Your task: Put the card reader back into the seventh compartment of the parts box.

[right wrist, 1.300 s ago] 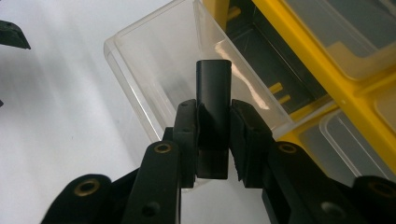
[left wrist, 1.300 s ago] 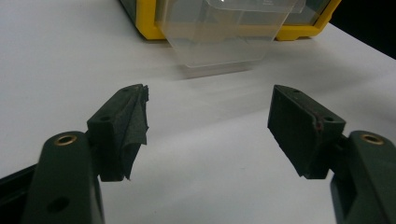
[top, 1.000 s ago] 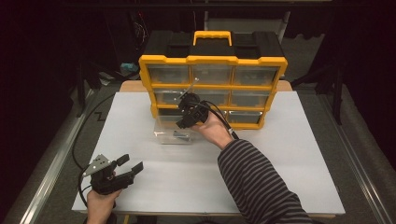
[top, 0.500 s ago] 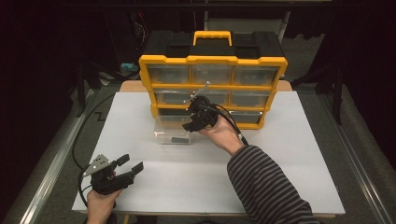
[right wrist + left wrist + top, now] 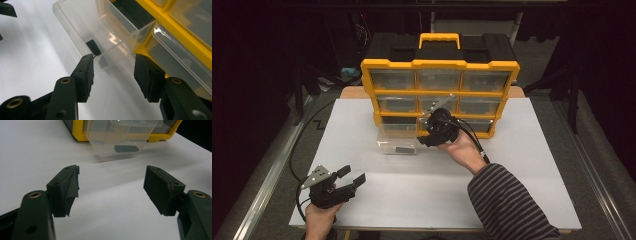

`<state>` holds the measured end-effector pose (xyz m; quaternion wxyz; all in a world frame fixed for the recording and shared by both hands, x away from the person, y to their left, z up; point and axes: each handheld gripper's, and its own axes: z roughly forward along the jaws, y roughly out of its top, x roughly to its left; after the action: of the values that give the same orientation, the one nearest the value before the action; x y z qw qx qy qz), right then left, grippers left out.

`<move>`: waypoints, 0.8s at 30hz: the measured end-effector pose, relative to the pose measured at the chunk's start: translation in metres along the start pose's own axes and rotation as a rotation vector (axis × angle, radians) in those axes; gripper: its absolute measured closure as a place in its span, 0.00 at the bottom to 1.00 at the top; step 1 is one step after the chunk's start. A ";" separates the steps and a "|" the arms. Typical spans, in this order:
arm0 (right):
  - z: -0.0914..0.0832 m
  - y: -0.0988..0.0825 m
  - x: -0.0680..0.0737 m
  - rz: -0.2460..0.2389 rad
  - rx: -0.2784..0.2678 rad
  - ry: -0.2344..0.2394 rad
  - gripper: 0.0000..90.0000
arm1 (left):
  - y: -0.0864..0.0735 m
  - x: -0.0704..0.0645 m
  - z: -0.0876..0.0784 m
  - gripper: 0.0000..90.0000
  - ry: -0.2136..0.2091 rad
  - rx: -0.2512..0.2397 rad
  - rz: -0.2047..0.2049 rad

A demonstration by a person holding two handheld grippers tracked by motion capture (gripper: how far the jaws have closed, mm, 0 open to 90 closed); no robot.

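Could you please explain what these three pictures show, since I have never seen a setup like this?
A person sits at a white table and holds a two-jaw gripper in each hand. One camera looks down from above; the other two ride on the grippers and look along their black jaws. A yellow drawer cabinet stands at the back, and a clear drawer with a small dark piece inside is pulled out. The left gripper rests open near the front. The right gripper has just been opening beside the drawer and holds nothing.
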<state>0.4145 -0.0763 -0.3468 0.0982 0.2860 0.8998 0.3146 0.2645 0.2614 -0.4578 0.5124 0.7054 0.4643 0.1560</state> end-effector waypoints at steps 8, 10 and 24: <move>-0.007 -0.014 -0.005 0.019 -0.016 -0.004 0.54 | 0.000 0.000 0.000 0.32 0.002 0.000 -0.001; -0.009 -0.017 -0.007 0.021 -0.023 -0.005 0.54 | 0.000 0.000 0.000 0.32 0.002 0.000 -0.001; -0.019 -0.041 -0.014 0.049 -0.051 -0.026 0.51 | 0.000 0.000 0.000 0.32 0.003 0.002 -0.001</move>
<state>0.4006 -0.1206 -0.3577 0.1091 0.3096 0.8828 0.3359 0.2645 0.2614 -0.4577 0.5108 0.7055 0.4656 0.1565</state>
